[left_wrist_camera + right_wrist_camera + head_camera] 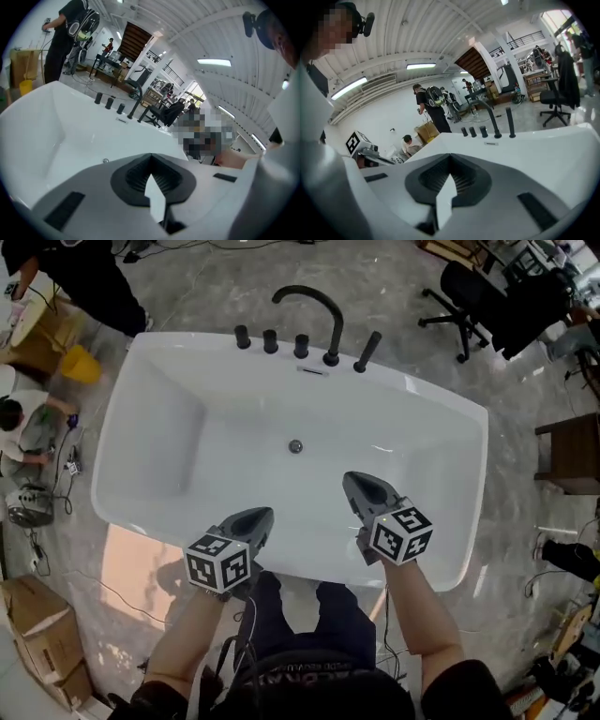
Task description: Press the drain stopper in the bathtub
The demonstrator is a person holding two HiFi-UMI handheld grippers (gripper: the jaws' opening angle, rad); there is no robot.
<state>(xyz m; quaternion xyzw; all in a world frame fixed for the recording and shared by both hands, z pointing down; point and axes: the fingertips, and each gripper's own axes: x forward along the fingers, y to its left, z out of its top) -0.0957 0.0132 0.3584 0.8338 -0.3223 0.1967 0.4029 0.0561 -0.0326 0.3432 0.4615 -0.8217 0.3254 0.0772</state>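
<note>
A small round metal drain stopper (295, 446) sits in the floor of the white bathtub (150, 427), also seen as a tiny disc (106, 161) in the left gripper view. My left gripper (259, 515) hovers over the tub's near rim, jaws shut on nothing, well short of the stopper. My right gripper (352, 480) is held over the tub's near right side, also shut and empty, right of and nearer than the stopper. Both sets of fingertips (150, 158) (449, 158) meet at a point. The right gripper view does not show the stopper.
A black curved faucet (323, 310) and black knobs (270, 340) line the tub's far rim. People (28, 427) and a yellow bucket (80, 365) are at the left, cardboard boxes (37, 634) at the lower left, an office chair (464, 296) at the far right.
</note>
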